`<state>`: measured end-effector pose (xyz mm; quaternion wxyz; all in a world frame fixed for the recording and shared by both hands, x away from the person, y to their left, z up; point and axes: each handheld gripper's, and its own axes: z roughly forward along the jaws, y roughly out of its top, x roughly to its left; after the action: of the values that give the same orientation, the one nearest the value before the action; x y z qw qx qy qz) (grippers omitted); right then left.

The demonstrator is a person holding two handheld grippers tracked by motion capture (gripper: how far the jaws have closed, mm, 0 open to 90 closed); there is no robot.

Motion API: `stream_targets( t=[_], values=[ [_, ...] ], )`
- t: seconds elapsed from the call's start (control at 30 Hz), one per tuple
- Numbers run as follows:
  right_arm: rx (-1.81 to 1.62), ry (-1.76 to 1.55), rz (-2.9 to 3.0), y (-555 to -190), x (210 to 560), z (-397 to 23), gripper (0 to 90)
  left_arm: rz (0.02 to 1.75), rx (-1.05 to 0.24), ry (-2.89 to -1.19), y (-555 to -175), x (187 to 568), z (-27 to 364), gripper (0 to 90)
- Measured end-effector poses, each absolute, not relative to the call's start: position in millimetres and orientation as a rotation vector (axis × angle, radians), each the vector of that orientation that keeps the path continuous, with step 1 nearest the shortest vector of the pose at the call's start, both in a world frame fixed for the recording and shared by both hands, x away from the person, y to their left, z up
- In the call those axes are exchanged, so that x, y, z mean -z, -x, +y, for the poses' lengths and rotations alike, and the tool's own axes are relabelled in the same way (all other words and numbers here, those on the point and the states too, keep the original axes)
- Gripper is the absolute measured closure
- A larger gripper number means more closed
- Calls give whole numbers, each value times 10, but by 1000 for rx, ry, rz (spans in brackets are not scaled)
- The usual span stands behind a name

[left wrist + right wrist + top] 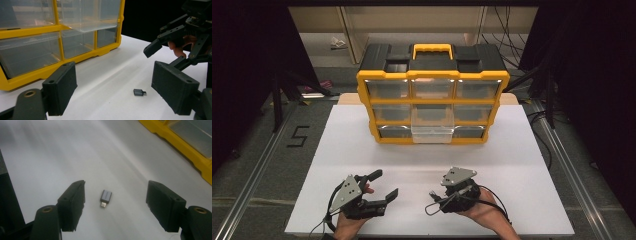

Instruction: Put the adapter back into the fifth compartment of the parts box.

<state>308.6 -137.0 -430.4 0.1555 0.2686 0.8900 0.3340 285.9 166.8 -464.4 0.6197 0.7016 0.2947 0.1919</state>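
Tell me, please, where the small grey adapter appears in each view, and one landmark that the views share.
High view: too small to tell for sure; probably on the white table just left of the right gripper.
Left gripper view: small grey adapter, lower centre, between the jaws.
Right gripper view: adapter, centre, between the open jaws.
Shared landmark: yellow organizer.

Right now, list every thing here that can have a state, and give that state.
Organizer: upright on the table, handle folded down.
Middle bottom drawer: pulled out, looks empty.
Small adapter: lying flat, untouched.
Left gripper: open, empty.
Right gripper: open, jaws either side of the adapter.
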Motion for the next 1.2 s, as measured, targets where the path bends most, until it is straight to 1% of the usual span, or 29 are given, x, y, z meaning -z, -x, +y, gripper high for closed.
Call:
stream_targets(
  t=[0.83, 1.2],
  values=[
    [-815, -827, 2649, -3268, 4510, -1220, 444, 671, -445, -1611, -2857, 4643, 1666, 200],
    [-763, -833, 2686, -3343, 4633, -1153, 528, 671, -446, -1611, -2861, 4646, 1664, 201]
  ],
)
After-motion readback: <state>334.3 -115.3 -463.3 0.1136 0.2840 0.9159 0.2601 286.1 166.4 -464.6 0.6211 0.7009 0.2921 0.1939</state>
